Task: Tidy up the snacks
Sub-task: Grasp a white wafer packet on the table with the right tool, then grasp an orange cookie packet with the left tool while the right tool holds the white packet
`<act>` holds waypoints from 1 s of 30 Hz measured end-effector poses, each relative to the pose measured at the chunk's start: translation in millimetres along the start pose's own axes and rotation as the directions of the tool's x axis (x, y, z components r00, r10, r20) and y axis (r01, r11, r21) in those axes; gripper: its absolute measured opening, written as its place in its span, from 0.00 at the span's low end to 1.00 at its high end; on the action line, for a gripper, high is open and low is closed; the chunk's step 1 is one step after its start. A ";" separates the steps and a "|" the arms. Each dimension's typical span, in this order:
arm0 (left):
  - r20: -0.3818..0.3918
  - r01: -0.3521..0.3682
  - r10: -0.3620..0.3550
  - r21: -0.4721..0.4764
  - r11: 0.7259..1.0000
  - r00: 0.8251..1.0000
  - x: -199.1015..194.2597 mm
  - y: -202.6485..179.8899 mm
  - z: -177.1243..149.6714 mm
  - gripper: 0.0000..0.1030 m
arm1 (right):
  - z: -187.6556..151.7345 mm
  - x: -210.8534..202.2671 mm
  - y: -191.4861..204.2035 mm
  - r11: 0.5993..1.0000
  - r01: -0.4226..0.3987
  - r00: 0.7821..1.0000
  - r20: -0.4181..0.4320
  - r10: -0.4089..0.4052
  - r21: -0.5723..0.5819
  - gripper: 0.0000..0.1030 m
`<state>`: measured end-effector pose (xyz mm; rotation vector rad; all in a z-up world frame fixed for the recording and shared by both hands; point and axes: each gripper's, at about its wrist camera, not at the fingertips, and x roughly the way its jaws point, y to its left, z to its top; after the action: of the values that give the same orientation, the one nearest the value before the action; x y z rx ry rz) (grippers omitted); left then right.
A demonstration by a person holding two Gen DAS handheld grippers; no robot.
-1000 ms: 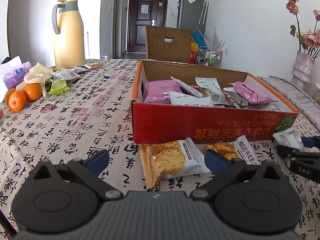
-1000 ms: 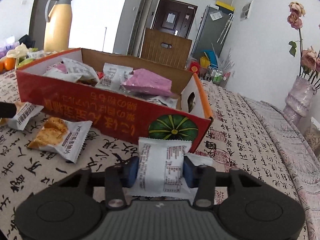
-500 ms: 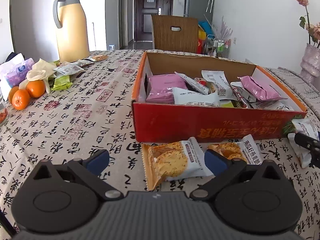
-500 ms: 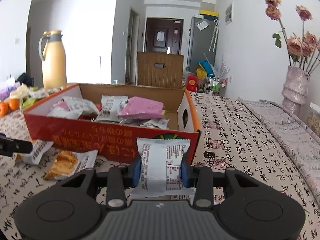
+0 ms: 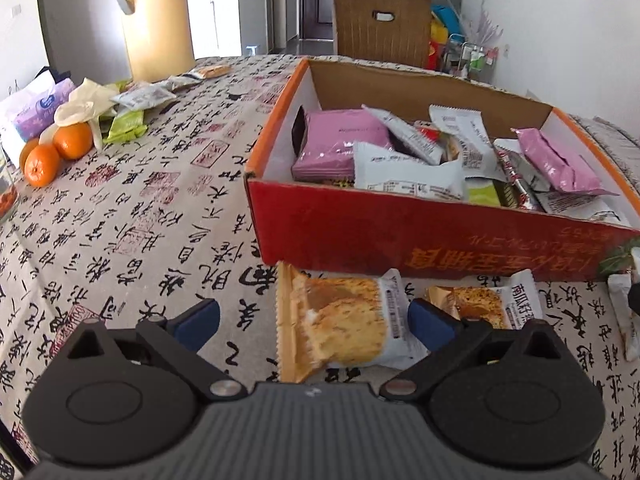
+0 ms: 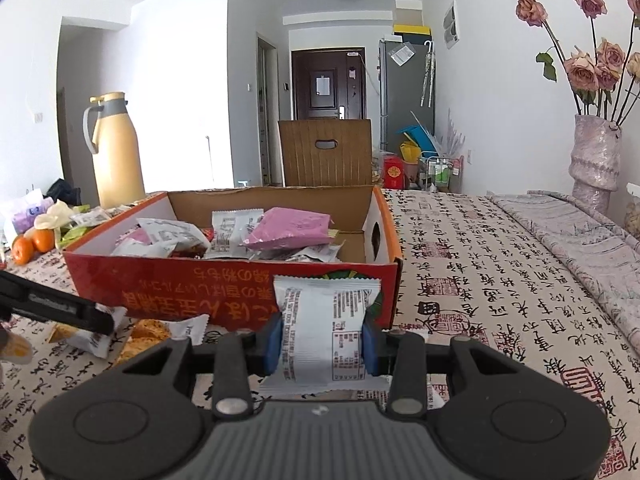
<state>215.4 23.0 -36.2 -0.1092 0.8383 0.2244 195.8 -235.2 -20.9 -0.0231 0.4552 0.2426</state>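
Observation:
A red cardboard box (image 5: pixel 420 236) holds several pink and white snack packets. In front of it on the patterned cloth lie two cake packets. My left gripper (image 5: pixel 314 322) is open, its blue fingers on either side of the nearer cake packet (image 5: pixel 340 324) without touching it. The second cake packet (image 5: pixel 488 304) lies just to its right. My right gripper (image 6: pixel 322 340) is shut on a white snack packet (image 6: pixel 324 320), held upright above the cloth in front of the box's near right corner (image 6: pixel 384 280). One left finger (image 6: pixel 60 308) shows at the left of the right wrist view.
A yellow thermos (image 5: pixel 156 20), two oranges (image 5: pixel 56 152), a tissue pack (image 5: pixel 36 108) and loose packets (image 5: pixel 132 120) sit at the table's far left. A wooden chair (image 5: pixel 380 20) stands behind the box. A vase of dried roses (image 6: pixel 596 160) stands at the right.
My left gripper tipped downward and came closer over the near cake packet. My right gripper rose and rolled level with the white packet in it, which now stands before the box corner.

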 end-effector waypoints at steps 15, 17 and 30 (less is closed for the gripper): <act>0.023 0.031 -0.031 0.004 1.000 0.999 -5.4 -7.8 -5.7 0.44 | -1.8 -0.9 -0.2 1.000 -0.016 1.000 0.003 0.016 0.009 0.37; 0.028 0.032 -0.032 0.012 0.999 0.999 -6.4 -10.1 -7.0 0.42 | -2.0 -1.0 -0.1 1.000 -0.015 1.000 0.003 0.015 0.008 0.37; 0.045 0.039 -0.041 0.035 0.999 0.998 -14.3 -10.4 -11.5 0.25 | -3.3 -4.7 1.9 1.000 -0.016 1.000 0.015 0.016 -0.002 0.37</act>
<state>200.3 8.5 -33.1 -0.0887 0.7931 0.1744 189.9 -234.7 -21.8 -0.0191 0.4404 0.2587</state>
